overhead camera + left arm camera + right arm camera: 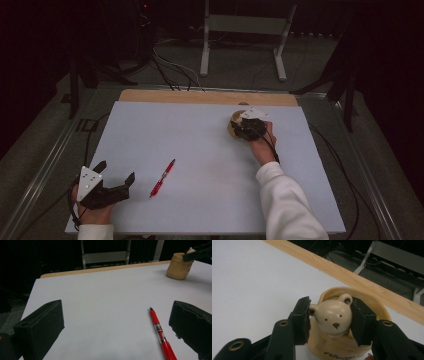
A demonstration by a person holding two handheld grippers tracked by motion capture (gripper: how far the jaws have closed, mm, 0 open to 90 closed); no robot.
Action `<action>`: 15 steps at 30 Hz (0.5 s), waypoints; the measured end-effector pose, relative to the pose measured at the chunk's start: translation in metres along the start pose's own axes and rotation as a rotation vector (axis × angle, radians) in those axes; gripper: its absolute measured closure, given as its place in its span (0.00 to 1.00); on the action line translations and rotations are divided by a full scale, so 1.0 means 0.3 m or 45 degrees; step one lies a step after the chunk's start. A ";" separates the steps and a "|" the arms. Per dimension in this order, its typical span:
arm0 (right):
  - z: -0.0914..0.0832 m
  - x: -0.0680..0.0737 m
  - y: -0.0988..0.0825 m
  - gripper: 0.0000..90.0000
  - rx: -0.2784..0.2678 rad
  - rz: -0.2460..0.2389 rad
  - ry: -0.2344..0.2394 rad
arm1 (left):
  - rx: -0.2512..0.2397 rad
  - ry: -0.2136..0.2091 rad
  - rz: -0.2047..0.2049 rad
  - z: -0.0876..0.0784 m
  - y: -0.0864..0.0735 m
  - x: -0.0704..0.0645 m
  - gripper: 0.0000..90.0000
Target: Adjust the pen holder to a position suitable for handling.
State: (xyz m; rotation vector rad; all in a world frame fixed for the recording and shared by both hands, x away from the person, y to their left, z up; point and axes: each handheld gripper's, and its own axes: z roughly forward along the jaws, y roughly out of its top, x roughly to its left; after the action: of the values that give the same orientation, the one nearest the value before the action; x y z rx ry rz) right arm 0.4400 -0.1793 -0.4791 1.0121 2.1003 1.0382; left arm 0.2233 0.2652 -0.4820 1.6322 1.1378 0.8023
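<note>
My right gripper (pixel 330 322) is clamped on the bear head (pixel 332 316) of the tan pot (pixel 234 126) near the table's far edge, left gripper (pixel 116 181) apart beside the red pen (pixel 162 178); I judge the next move a straight upward lift.

The high camera hangs above my side of the bench (pixel 210 200), looking forward and down across its whole top. The camera on my left gripper (pixel 117 325) sits low, facing across the bench toward its far wooden edge, with the red pen (pixel 160 333) close. My right gripper's (pixel 329 320) camera looks steeply down, very near the bear-headed pot (pixel 334 317), which both other views share.
</note>
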 end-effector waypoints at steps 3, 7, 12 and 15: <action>-0.007 0.002 -0.001 0.61 0.006 -0.010 -0.003 | 0.001 0.001 0.002 0.000 0.000 -0.001 0.00; -0.026 0.015 0.004 0.63 0.012 -0.017 0.024 | 0.001 0.001 -0.002 0.002 -0.001 -0.002 0.00; -0.046 0.065 0.013 0.63 0.045 -0.078 0.061 | 0.002 0.002 0.002 0.001 0.001 -0.002 0.00; -0.065 0.100 0.016 0.63 0.057 -0.099 0.101 | 0.002 0.002 -0.001 0.001 0.000 -0.001 0.00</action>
State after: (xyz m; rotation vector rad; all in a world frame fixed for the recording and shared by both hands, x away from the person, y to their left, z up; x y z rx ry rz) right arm 0.4108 -0.1602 -0.4696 0.9165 2.2175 1.0125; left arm 0.2234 0.2648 -0.4821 1.6325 1.1405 0.8024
